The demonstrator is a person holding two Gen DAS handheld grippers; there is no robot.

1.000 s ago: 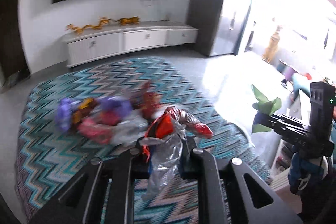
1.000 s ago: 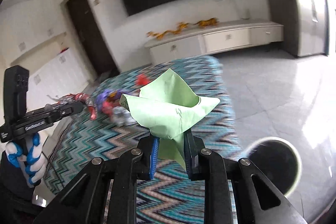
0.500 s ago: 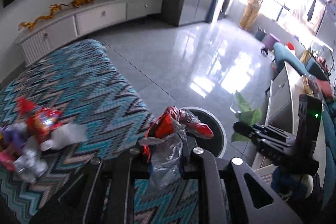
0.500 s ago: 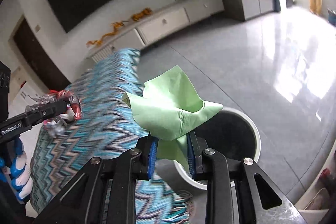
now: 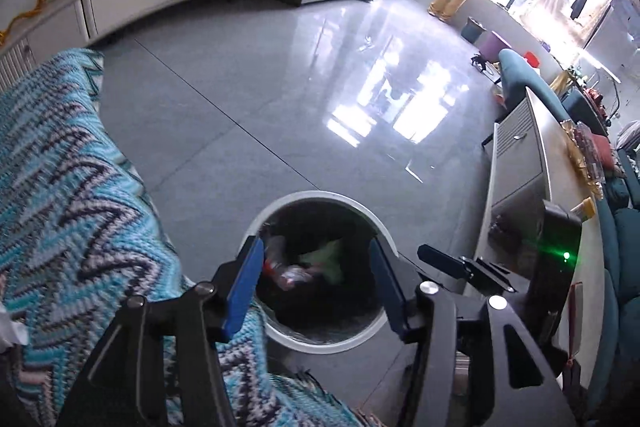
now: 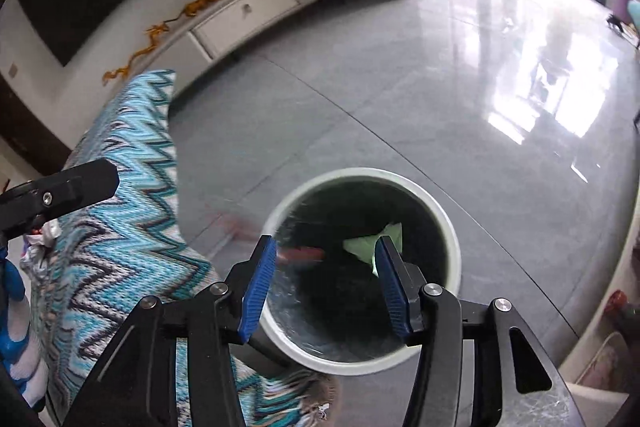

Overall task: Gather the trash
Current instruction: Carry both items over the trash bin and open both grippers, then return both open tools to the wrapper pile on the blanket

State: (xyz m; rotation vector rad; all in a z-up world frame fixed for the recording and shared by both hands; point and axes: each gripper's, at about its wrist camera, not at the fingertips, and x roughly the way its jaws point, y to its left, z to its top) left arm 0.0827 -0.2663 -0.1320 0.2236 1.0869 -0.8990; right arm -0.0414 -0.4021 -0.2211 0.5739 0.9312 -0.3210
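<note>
White-rimmed round plastic bin on the grey floor holds a green paper scrap and red-and-clear wrapper. Left gripper and right gripper hover above, jaws spread and empty: release step. Next, likely fetching more trash from the zigzag-patterned blue cloth.

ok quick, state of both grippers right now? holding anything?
Left gripper: open, empty, above the bin; red wrapper is inside the bin.
Right gripper: open, empty, above the same bin; green paper is inside it.
</note>
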